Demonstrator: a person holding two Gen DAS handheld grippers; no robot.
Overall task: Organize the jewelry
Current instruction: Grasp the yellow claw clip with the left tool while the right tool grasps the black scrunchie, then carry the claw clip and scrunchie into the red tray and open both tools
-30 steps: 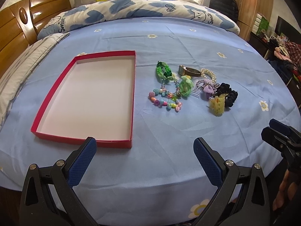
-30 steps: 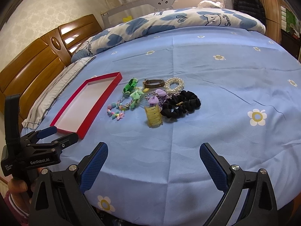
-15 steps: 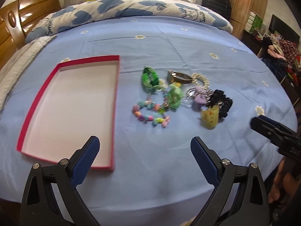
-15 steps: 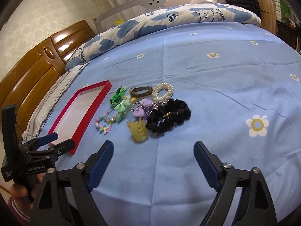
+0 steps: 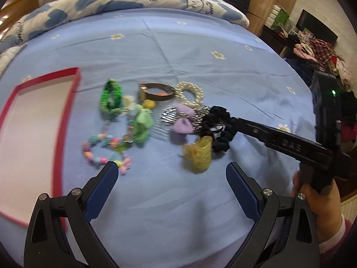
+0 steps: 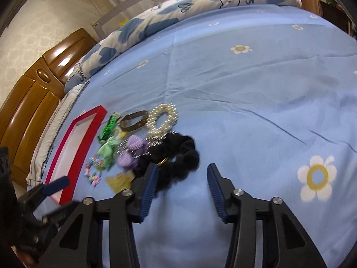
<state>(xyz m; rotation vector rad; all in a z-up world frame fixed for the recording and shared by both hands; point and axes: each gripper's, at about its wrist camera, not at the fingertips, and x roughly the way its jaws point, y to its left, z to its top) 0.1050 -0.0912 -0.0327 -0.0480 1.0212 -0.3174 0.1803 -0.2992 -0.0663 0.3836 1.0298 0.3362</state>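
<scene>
Raised letters reading "DAS" stand along the black arm of the right hand-held gripper (image 5: 239,125) at the right of the frame. The rolled quilt (image 6: 200,2) near the top shows script, seemingly "Smile".

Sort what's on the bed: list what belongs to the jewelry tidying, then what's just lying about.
Belongs to the job:
red tray
black scrunchie
pearl bracelet
green braided bracelet
beaded necklace
purple bow comb
yellow claw clip

Just lying about:
cloud-print duvet
clothes pile
</scene>
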